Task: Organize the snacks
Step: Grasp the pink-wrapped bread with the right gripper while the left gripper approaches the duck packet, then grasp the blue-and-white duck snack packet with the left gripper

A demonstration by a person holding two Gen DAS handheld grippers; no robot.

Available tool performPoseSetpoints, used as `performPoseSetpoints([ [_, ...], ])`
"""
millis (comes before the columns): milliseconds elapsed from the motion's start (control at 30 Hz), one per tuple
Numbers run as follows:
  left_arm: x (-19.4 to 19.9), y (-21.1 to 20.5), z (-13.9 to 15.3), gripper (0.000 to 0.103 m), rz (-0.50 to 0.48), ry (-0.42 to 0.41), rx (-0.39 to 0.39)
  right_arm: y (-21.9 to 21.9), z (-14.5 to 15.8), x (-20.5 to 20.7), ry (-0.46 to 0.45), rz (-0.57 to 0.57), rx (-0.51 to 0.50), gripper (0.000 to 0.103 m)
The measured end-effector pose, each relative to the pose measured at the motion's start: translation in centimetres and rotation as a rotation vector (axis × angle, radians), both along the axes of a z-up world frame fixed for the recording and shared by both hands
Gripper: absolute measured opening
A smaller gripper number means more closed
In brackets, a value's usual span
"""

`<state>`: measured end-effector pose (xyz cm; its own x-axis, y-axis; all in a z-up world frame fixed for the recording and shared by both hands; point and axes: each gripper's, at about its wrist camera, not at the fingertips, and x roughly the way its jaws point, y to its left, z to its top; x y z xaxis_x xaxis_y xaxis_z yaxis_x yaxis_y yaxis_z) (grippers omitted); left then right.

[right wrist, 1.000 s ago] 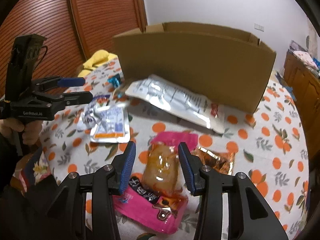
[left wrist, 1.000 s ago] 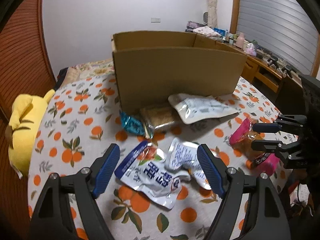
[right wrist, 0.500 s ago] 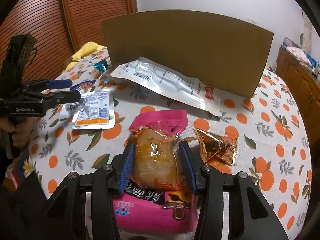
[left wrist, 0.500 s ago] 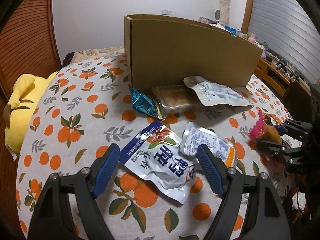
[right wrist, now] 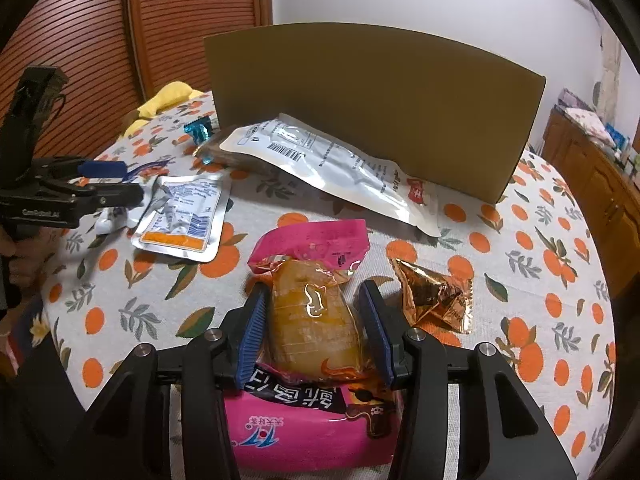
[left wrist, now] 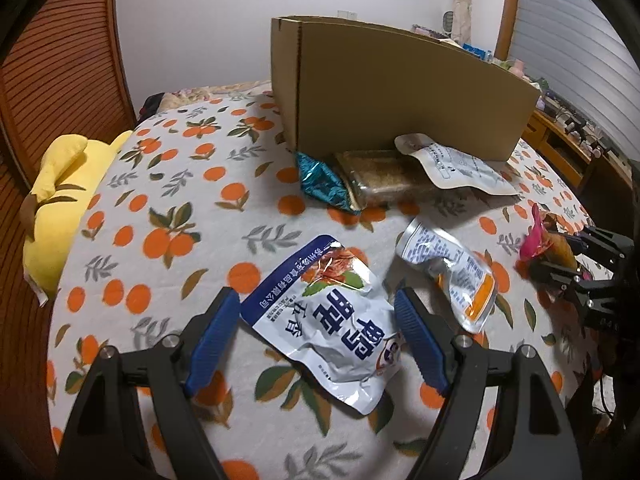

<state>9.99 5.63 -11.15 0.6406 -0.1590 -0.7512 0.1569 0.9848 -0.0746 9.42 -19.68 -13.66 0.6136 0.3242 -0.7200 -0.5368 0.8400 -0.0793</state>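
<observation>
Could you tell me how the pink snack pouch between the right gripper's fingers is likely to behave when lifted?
The pink snack pouch looks bulky in its clear middle, so it probably gives firm purchase. Its glossy film may slip, and the flat pink ends will likely droop.

Worktop cloth (left wrist: 168, 216) is white with orange fruit and green-grey leaves. Box (right wrist: 372, 108) is plain brown cardboard. One snack pouch (left wrist: 332, 320) is white with blue lettering, another (right wrist: 308, 360) hot pink with a see-through orange window. Both tools have black frames, blue pads (right wrist: 252, 332).
</observation>
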Motion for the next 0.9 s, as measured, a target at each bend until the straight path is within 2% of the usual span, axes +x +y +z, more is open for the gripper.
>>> performPoseSetpoints([
  [267, -1.9, 1.1, 0.5, 0.080, 0.035, 0.016, -0.044, -0.1, 0.0, 0.0, 0.002, -0.002, 0.003, 0.048],
  [467, -0.8, -0.1, -0.6, 0.080, 0.016, 0.069, -0.076, -0.1, 0.0, 0.0, 0.001, -0.002, 0.003, 0.048],
  [700, 1.0, -1.6, -0.6, 0.080, 0.012, 0.067, -0.030, -0.1, 0.0, 0.0, -0.001, -0.004, -0.001, 0.048],
  [900, 0.6, -2.6, -1.0, 0.078, -0.004, 0.050, 0.066, -0.1, 0.0, 0.0, -0.003, -0.004, -0.003, 0.048],
])
